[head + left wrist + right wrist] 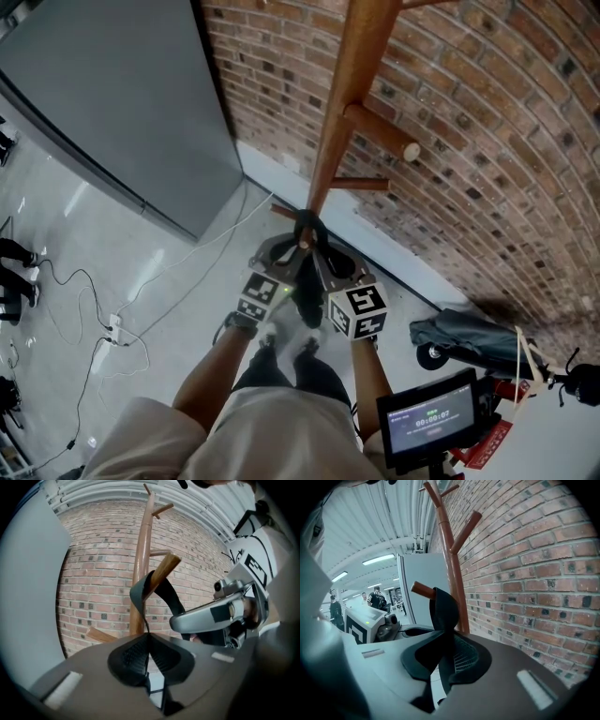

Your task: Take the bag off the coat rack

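Observation:
A wooden coat rack (352, 84) stands against the brick wall. The bag's black strap (307, 230) loops over a low peg (161, 571), and the bag's dark body hangs below between my hands. My left gripper (149, 641) is shut on one thin run of the strap (140, 592). My right gripper (447, 656) is shut on the wider mesh part of the strap (443, 606), just under the peg (423, 590). In the head view both grippers, left (291, 261) and right (323, 264), meet at the peg side by side.
A tall grey cabinet (122, 103) stands left of the rack, the brick wall (469, 141) right behind it. Cables and a power strip (112, 328) lie on the floor at left. A small wheeled cart (469, 337) and a screen (431, 417) are at right.

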Motion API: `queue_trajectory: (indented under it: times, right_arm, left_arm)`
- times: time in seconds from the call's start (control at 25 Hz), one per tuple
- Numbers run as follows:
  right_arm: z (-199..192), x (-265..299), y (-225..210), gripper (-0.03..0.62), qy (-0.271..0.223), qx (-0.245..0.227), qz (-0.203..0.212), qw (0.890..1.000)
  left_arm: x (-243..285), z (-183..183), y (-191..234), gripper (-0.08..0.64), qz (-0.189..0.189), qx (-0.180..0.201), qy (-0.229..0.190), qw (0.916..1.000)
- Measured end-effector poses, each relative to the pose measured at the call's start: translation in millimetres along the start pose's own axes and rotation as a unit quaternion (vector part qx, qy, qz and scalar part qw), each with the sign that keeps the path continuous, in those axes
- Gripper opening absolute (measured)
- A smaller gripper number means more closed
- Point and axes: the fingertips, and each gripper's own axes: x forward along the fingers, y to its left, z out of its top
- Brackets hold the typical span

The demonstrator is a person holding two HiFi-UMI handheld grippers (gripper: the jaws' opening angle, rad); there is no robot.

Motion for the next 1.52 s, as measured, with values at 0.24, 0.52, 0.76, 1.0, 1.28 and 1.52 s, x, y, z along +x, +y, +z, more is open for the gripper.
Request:
queue_trajectory:
  times: [0.24, 0.52, 0.76, 1.0, 1.28, 1.52]
  right_arm:
    - [16, -8, 4, 0.032, -0.017, 0.003, 0.008, 1.0]
    - [32, -22, 2, 0.032, -0.034, 0.002, 0.005, 0.999]
    - [42, -36, 1, 0.032, -0.041, -0.006, 0.001, 0.999]
    - [56, -57, 10, 0.032, -0.047, -0.013, 0.008, 0.999]
    - [73, -70, 19, 0.032, -0.065, -0.022, 0.014, 0.998]
    - [88, -81, 24, 0.032, -0.079, -0.013, 0.03, 0.996]
  left_arm:
    - [-12, 14, 4, 0.004, 0.007, 0.007, -0.009, 0.9999]
    - [-31, 31, 5, 0.005, 0.017, 0.024, -0.02, 0.9994]
    - [-45, 42, 3, 0.003, 0.019, 0.03, -0.029, 0.9989]
    - [-68, 64, 3, 0.003, 0.025, 0.034, -0.043, 0.9982]
    - [-91, 86, 10, 0.003, 0.041, 0.042, -0.065, 0.9962]
    - [-99, 105, 9, 0.003, 0.041, 0.052, -0.085, 0.9942]
